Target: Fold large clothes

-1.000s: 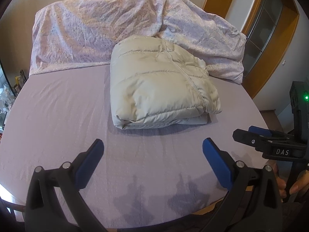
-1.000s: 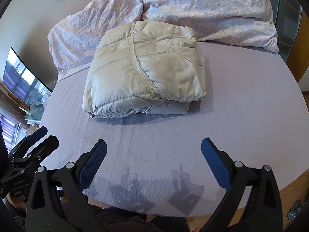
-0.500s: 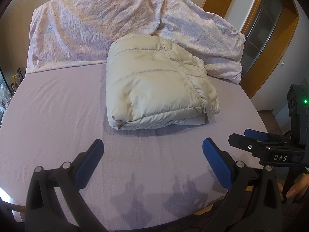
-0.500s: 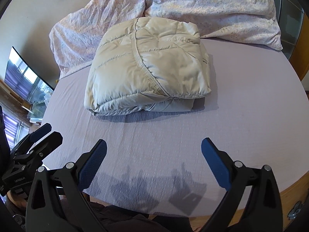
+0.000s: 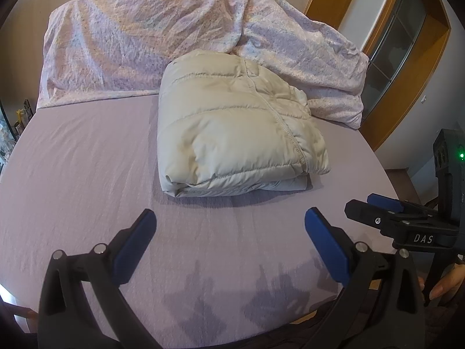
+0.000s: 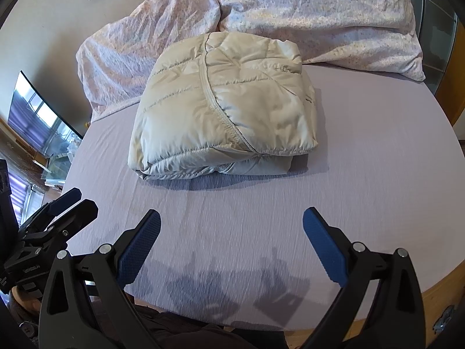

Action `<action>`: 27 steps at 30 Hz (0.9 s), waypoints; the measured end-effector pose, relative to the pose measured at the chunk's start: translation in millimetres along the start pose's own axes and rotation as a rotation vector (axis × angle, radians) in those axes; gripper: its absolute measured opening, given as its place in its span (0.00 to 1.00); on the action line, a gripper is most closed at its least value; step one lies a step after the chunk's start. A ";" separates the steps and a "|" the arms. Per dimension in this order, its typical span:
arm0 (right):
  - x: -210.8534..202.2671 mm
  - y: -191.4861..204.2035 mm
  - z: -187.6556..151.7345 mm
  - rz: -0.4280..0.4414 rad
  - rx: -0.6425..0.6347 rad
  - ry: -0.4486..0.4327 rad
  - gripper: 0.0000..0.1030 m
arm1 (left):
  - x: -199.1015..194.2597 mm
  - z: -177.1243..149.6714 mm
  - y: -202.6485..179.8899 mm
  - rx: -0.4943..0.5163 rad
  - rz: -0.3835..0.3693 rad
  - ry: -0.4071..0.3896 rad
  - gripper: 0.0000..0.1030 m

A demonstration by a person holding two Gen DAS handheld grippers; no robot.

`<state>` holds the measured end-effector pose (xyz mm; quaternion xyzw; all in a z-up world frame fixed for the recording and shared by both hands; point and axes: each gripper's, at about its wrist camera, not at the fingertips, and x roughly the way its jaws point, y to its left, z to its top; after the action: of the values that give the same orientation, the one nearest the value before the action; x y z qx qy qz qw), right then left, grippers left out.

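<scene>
A cream puffer jacket (image 5: 238, 131) lies folded into a thick bundle on the lilac bed sheet (image 5: 72, 174); it also shows in the right wrist view (image 6: 223, 110). My left gripper (image 5: 229, 229) is open and empty, held over the sheet in front of the bundle. My right gripper (image 6: 231, 229) is open and empty too, on the near side of the bundle. Neither touches the jacket. The right gripper shows at the right edge of the left wrist view (image 5: 407, 221), and the left gripper at the left edge of the right wrist view (image 6: 55, 218).
A crumpled floral duvet (image 5: 145, 49) lies along the head of the bed behind the jacket, also in the right wrist view (image 6: 305, 20). A wooden door frame (image 5: 386, 122) stands at the right. A window and a cluttered ledge (image 6: 43, 133) are at the left.
Both grippers have moved a little closer to the folded jacket, which now looks larger in both views. Both stay open. The jacket has not moved.
</scene>
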<state>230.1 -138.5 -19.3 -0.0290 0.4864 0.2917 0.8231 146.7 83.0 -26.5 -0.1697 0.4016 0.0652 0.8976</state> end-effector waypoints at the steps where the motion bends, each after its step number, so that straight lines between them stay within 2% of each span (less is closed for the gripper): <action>1: 0.0 0.2 0.2 -0.001 -0.001 -0.001 0.97 | 0.6 -0.1 -0.2 0.000 0.000 0.000 0.98; 27: 0.6 -0.8 0.9 0.000 0.001 0.001 0.97 | 3.7 3.4 1.3 -0.010 0.000 0.005 0.98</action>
<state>231.4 -138.5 -19.6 -0.0288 0.4868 0.2918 0.8228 151.2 85.4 -27.4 -0.1742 0.4034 0.0667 0.8958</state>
